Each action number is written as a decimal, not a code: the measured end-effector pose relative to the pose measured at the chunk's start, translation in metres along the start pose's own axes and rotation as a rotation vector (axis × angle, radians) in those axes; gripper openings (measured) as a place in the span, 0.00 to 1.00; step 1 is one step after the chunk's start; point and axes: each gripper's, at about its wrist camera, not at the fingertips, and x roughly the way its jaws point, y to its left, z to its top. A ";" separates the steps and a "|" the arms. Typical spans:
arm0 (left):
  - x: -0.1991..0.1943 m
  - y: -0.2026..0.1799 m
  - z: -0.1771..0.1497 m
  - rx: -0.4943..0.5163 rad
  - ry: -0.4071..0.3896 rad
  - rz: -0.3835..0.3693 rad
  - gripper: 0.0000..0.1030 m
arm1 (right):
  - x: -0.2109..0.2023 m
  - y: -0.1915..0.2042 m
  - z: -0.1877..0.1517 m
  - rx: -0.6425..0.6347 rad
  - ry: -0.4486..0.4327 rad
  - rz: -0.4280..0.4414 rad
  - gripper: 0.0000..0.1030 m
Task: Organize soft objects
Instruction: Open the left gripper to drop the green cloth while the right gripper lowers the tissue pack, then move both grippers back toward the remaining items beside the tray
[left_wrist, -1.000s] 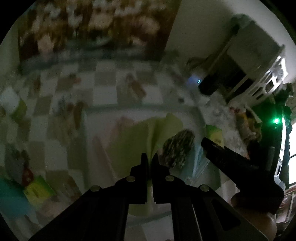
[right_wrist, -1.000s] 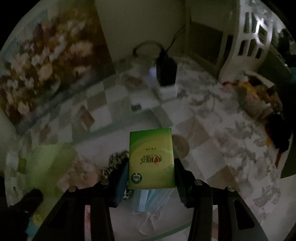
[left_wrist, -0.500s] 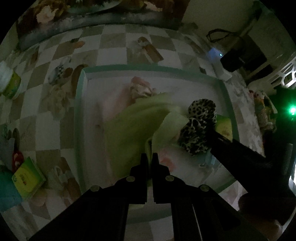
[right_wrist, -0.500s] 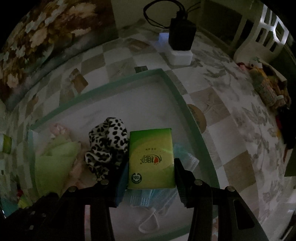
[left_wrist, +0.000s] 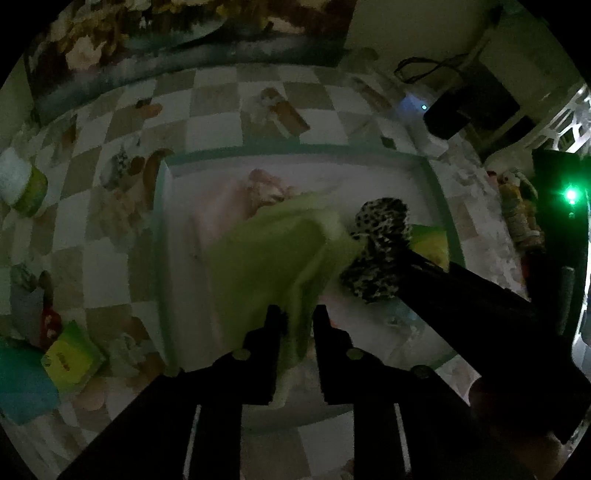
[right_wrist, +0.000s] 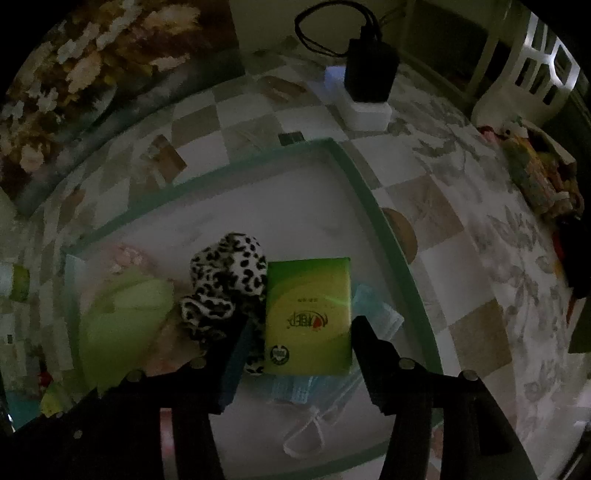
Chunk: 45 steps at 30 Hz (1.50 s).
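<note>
A white tray with a green rim (left_wrist: 159, 258) lies on the checked cloth. My left gripper (left_wrist: 297, 321) points down over it. Its jaws are opening, and a light green cloth (left_wrist: 273, 258) hangs loosely between the fingers, spread over the tray. Beside the cloth sits a leopard-print soft piece (left_wrist: 380, 251), with a pink item (left_wrist: 266, 188) behind. My right gripper (right_wrist: 301, 332) is opening too. The green tissue pack (right_wrist: 308, 314) lies between its fingers on a blue face mask (right_wrist: 373, 314) near the tray rim (right_wrist: 391, 240), and the pads stand off its sides.
Left of the tray lie another green tissue pack (left_wrist: 72, 358), a teal item (left_wrist: 18, 380) and a white-and-green container (left_wrist: 22, 184). A black adapter on a white power strip (right_wrist: 369, 74) sits behind the tray. A white chair (right_wrist: 535, 62) stands at the right.
Both pairs of jaws have parted. The left fingers, pressed together on the green cloth before, now show a gap. The tissue pack has dropped from the right gripper's hold onto the mask.
</note>
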 end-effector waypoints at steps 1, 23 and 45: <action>-0.005 0.000 0.001 0.003 -0.009 -0.007 0.19 | -0.002 0.001 0.001 -0.003 -0.006 0.001 0.58; -0.061 0.138 0.014 -0.272 -0.173 0.200 0.87 | -0.056 0.072 -0.002 -0.147 -0.161 0.095 0.99; -0.095 0.257 -0.022 -0.456 -0.146 0.272 0.88 | -0.045 0.223 -0.077 -0.522 -0.012 0.394 1.00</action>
